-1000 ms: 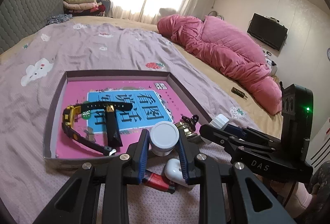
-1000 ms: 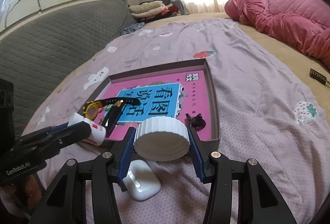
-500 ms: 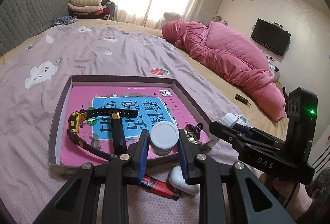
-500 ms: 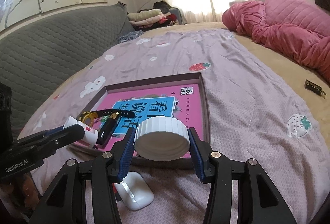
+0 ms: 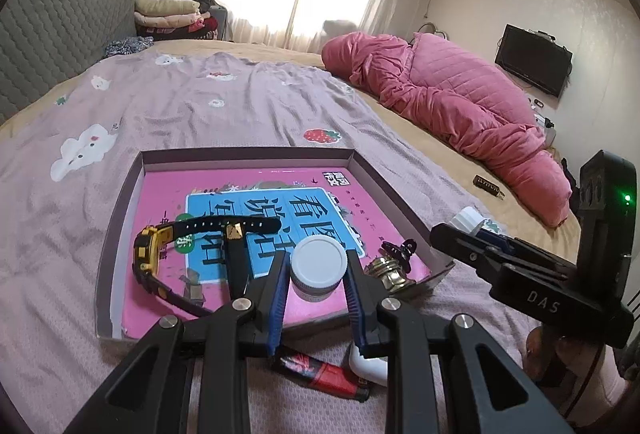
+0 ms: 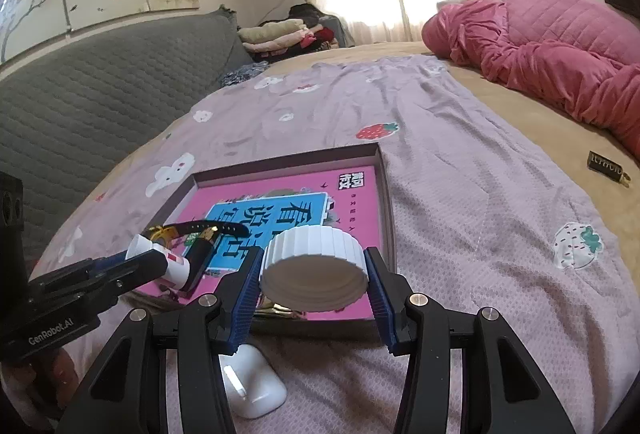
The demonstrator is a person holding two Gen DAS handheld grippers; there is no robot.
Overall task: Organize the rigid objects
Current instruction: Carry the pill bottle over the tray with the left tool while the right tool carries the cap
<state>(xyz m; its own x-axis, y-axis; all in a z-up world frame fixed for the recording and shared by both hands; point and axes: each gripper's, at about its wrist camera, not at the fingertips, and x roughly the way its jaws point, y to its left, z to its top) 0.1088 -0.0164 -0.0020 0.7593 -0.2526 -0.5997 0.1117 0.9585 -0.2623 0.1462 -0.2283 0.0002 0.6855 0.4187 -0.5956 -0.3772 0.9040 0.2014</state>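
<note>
Both hand-held grippers have edged forward over the tray [image 5: 120,234]. The left hand-held gripper [image 5: 316,284] clamps a small white jar [image 5: 318,268]; the right hand-held gripper [image 6: 314,276] grips a wide ribbed white jar [image 6: 314,270] above the tray's near edge (release looks close). An earbud case [image 6: 252,390] waits on the bed.

right gripper [image 6: 314,288] fingers squeeze a white jar [image 6: 314,270] | above the pink tray [image 6: 386,194] | white earbud case [image 6: 252,388] on the bed below
</note>
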